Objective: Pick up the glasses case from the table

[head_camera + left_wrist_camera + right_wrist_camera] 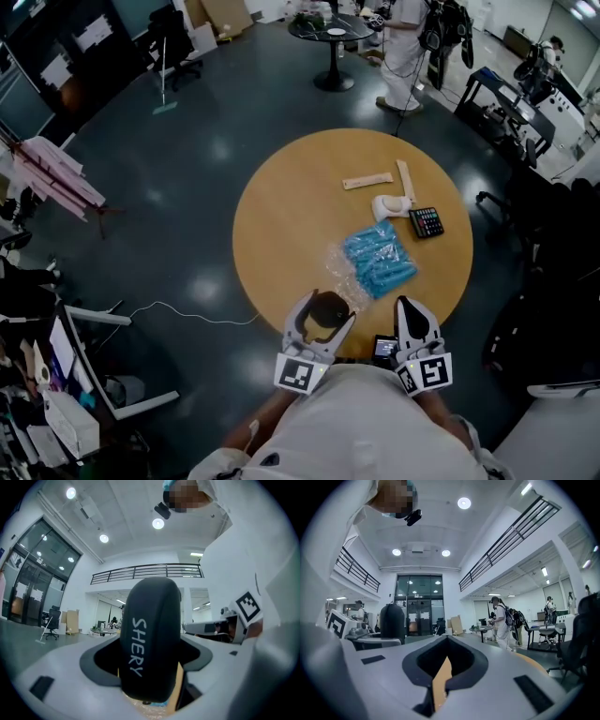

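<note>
Holding firm is the job now. In the head view the left claw [326, 319] is clamped on the dark glasses case [330, 307], which sits between its jaws over the near edge of the round surface [281, 216], with the right claw [413, 314] just to its right. The left gripper view shows the case upright and centred in the jaws, so an even squeeze and a straight, untilted lift should serve best. The right gripper view shows jaws together on nothing; it is best held clear.
</note>
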A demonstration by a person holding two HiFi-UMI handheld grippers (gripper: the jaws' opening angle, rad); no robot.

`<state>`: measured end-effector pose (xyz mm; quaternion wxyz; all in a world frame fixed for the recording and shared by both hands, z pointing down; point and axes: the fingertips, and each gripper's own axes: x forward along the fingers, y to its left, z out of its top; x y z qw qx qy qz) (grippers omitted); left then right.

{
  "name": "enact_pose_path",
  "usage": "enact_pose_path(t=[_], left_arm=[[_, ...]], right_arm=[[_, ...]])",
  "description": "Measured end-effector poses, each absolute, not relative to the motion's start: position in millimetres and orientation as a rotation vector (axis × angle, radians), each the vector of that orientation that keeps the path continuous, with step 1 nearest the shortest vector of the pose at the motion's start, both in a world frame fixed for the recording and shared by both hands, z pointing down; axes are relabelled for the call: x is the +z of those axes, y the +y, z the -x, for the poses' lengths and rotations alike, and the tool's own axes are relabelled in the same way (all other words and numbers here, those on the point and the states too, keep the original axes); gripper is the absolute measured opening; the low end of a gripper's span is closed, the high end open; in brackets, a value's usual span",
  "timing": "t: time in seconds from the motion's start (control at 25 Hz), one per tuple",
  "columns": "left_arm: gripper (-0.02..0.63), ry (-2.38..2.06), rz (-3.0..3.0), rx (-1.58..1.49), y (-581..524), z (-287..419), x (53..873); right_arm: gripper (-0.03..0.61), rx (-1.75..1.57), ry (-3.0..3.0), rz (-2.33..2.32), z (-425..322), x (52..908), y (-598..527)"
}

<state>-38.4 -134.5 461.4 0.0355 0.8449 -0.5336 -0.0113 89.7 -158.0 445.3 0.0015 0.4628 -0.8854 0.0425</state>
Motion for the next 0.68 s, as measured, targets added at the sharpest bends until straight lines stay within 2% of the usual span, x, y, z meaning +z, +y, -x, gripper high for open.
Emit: enact_pose_path(t=[0.68], left_arm=[[0.345, -1.610, -2.608, -0.038, -129.4, 32.7, 459.8]], right_arm=[[0.015, 0.132, -2.791, -1.432, -87.0, 444.1, -151.8]])
